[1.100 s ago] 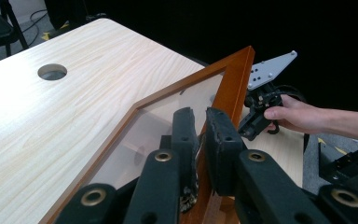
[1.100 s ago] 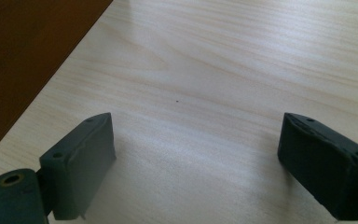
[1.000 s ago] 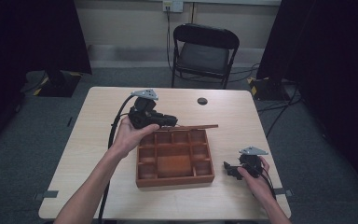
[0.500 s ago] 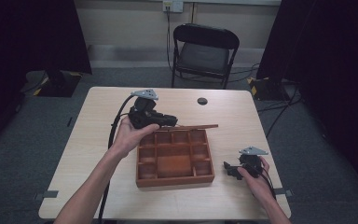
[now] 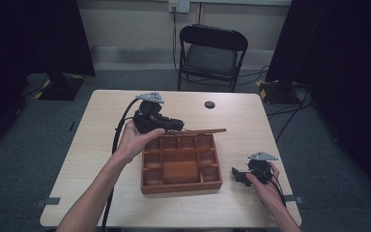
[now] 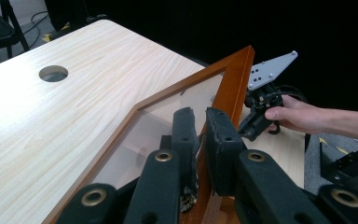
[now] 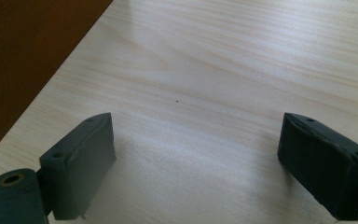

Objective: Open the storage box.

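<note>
A brown wooden box (image 5: 181, 186) with several compartments sits in the middle of the table. Its hinged lid (image 5: 199, 131), a wooden frame with a clear pane, stands raised along the box's far edge. My left gripper (image 5: 173, 127) is shut on the lid's frame at its left end. In the left gripper view the jaws (image 6: 200, 119) pinch the frame rail (image 6: 235, 74) between them. My right gripper (image 5: 237, 175) rests on the table to the right of the box, open, with bare tabletop between its jaws (image 7: 196, 140). The box's side wall (image 7: 28, 46) lies just to its left.
A round cable hole (image 5: 209, 104) sits in the light wooden table (image 5: 92, 145) beyond the box. A black folding chair (image 5: 212, 53) stands behind the table. The left gripper's black cable (image 5: 116, 145) trails along the forearm. Dark curtains flank the room.
</note>
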